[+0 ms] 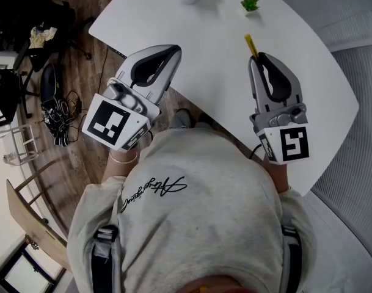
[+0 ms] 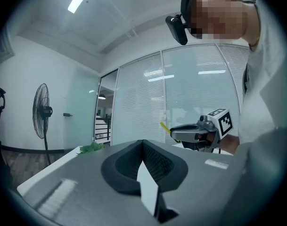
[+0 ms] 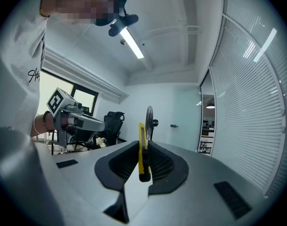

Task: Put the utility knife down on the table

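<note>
While right gripper (image 1: pixel 259 58) clamped the yellow utility knife (image 1: pixel 251 44) off the table (image 1: pixel 210 47), early release risked a drop; left gripper (image 1: pixel 172 52) jaws were together, empty.

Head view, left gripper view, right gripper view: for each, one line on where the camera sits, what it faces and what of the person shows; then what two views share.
Head view: on the head, looking steeply down at the table; sweatshirt, left gripper, right gripper.
Left gripper view: on that gripper, along its shut jaws toward a glass wall; torso shows.
Right gripper view: on that gripper, along jaws gripping the utility knife; sleeve shows.
Shared: floor fan, in both gripper views.
</note>
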A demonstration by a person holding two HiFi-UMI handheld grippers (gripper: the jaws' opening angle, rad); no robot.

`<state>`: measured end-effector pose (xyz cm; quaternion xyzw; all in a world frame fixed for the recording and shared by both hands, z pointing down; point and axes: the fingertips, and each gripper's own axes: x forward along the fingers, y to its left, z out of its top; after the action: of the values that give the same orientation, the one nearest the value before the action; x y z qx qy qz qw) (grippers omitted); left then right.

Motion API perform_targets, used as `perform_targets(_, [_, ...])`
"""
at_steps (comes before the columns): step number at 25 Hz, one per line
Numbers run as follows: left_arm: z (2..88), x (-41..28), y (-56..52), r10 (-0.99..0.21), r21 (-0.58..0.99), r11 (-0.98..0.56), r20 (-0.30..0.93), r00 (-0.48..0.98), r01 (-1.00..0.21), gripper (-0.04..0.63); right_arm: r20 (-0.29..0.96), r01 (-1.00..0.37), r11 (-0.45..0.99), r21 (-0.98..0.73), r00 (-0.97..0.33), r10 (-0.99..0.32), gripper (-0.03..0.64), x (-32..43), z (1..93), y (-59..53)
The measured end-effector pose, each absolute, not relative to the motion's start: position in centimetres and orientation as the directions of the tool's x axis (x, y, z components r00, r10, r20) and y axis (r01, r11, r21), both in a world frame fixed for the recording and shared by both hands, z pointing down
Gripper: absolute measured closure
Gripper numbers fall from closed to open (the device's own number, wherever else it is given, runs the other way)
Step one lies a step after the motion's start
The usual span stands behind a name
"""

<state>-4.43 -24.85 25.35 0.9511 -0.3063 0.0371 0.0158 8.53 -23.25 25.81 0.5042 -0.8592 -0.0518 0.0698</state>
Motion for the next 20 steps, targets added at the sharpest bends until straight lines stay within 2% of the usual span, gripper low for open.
perform_targets(20, [26.9, -5.4, -24.8, -0.583, 0.017, -0.810, 0.091, 0.807, -0.587, 0.598, 0.203, -0.833, 0.539, 0.124, -0.510, -0.836, 0.557, 6.3, 31.3, -25.5])
